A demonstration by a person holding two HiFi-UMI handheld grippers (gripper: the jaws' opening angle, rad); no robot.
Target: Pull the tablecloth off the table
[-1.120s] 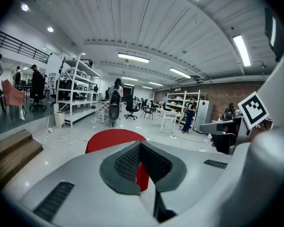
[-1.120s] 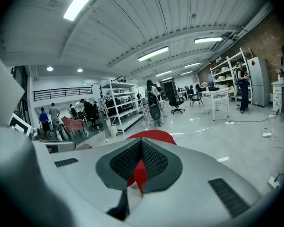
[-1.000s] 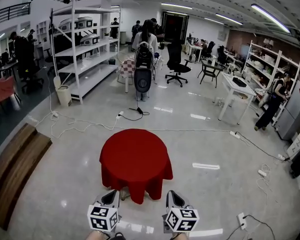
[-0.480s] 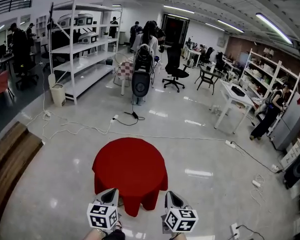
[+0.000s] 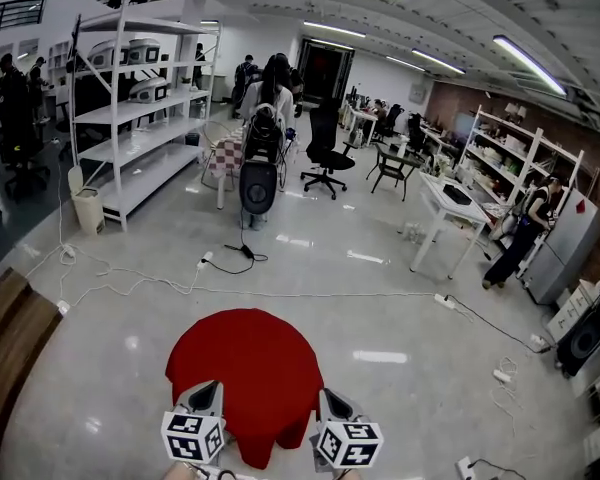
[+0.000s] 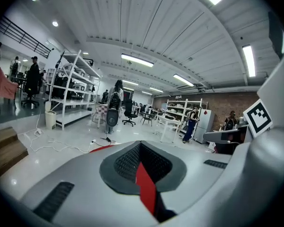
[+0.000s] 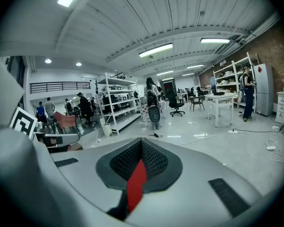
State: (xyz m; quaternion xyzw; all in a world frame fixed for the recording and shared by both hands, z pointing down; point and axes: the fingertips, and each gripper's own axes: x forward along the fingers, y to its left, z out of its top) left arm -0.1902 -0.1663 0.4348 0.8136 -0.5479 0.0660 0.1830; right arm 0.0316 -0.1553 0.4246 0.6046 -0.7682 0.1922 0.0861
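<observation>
Both claws shut, red tablecloth just in front

The left gripper (image 5: 206, 388) and right gripper (image 5: 328, 398) are closed tight, side by side, both about as near to the cloth. I think they hold nothing, because only a thin red line shows between the jaws. The tablecloth (image 5: 245, 358) hangs smooth over the round table, straight ahead and a bit below them.

My head view sits high, tilted down over the tablecloth (image 5: 245, 368); the left gripper view and right gripper view each look from right behind their own jaws, super close, nearly level across the room; all three catch the white shelf rack (image 5: 130, 118); the left gripper (image 5: 202, 393) and right gripper (image 5: 332, 403) show at the head view's bottom edge.
</observation>
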